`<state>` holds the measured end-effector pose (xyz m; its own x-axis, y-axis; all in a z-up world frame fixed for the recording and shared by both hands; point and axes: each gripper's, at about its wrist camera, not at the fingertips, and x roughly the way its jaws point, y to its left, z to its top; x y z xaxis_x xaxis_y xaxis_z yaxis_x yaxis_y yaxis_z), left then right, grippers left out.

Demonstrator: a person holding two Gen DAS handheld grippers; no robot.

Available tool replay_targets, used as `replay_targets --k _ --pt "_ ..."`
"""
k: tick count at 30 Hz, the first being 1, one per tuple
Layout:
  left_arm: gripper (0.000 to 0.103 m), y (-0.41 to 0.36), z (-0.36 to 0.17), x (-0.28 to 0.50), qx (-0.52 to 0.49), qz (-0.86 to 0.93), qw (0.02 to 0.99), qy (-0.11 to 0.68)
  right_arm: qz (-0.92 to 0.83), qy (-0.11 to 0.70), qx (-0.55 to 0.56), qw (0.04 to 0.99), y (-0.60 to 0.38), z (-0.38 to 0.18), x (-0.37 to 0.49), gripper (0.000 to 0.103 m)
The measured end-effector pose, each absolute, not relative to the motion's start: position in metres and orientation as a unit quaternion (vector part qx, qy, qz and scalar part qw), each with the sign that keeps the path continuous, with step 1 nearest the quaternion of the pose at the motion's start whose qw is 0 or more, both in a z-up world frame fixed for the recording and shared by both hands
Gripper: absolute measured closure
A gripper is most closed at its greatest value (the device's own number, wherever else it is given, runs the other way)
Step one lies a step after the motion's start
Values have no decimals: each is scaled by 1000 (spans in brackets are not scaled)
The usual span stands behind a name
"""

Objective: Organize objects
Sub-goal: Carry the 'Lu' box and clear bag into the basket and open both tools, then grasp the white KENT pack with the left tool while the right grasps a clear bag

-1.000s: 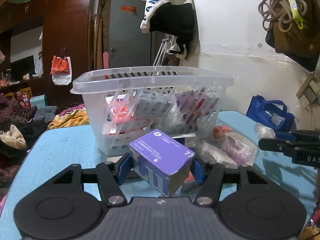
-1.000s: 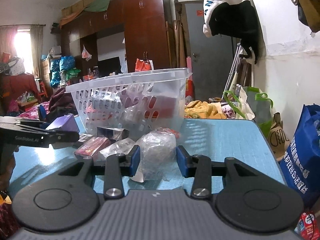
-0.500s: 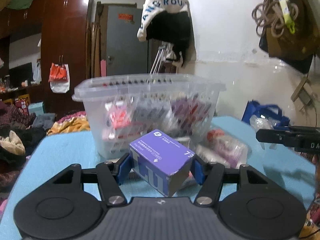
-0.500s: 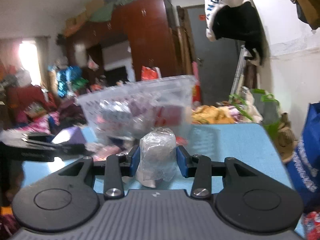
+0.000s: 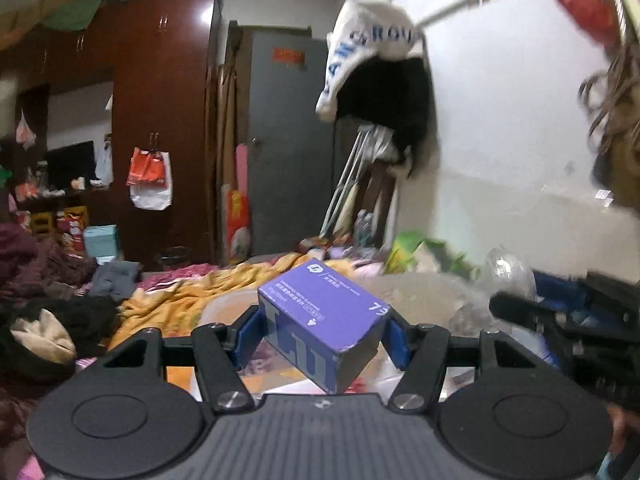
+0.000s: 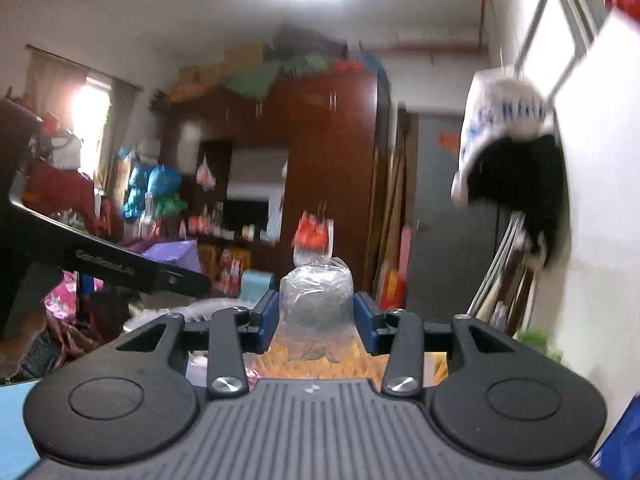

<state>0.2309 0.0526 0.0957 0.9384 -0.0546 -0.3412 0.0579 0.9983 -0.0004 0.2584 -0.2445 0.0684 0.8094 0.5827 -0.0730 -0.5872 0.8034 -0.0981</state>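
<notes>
**Both grippers raised, each carrying one item**

Hidden or unclear: in the left wrist view a pale rim of the basket (image 5: 420, 284) shows only as a blur behind the purple box (image 5: 324, 320), and its contents cannot be made out. The table is cut down to a blue corner (image 6: 12, 424) at the lower left of the right wrist view. The right edge of the left wrist view is smeared by motion; the other tool there reads as a dark bar with a clear bag above it. What the plastic-wrapped bundle (image 6: 316, 300) contains cannot be told.

Orientation: the left gripper (image 5: 322, 334) is clamped on the purple box, its blue pads against two opposite side faces. The box sits turned, one bottom corner pointing toward the camera, its long axis running diagonally from near right to far left, printed top face up. The right gripper (image 6: 316, 316) grips the plastic-wrapped bundle, which stands upright between the pads, its knotted top above them.

Change from the earlier frame: a second ago both tools were low at the table with the basket filling the view ahead; now both are lifted, and the wardrobe (image 6: 332, 160), door (image 5: 288, 140) and hanging garment (image 5: 376, 80) fill the background. Both grips are unchanged.
</notes>
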Motion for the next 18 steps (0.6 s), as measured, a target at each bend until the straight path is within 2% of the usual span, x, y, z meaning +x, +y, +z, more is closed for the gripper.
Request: replay_targets --k 5,7,8,9,10,11,14,16,18 --pt "37 57 86 250 -2 -13 982 188 311 31 -86 946 -232 55 291 59" --pt "23 61 82 254 -5 -7 985 175 314 38 -91 944 -230 50 294 58" --pt "3 62 80 256 -2 0 985 175 311 38 -91 945 -230 49 293 56" --pt "0 62 79 259 1 9 984 178 308 41 -88 946 -230 50 292 33" --pt "0 63 80 257 5 16 984 178 307 45 -83 947 -232 52 289 4" --pt "0 63 81 252 10 21 984 175 302 38 -76 949 -236 55 280 0" --pt "0 67 86 218 20 20 990 141 312 16 -80 947 -252 63 250 0" --pt "0 69 85 194 13 8 991 130 305 36 -71 949 -264 64 235 0" --pt "0 70 76 177 4 -5 989 145 294 88 -37 951 -275 59 229 0"
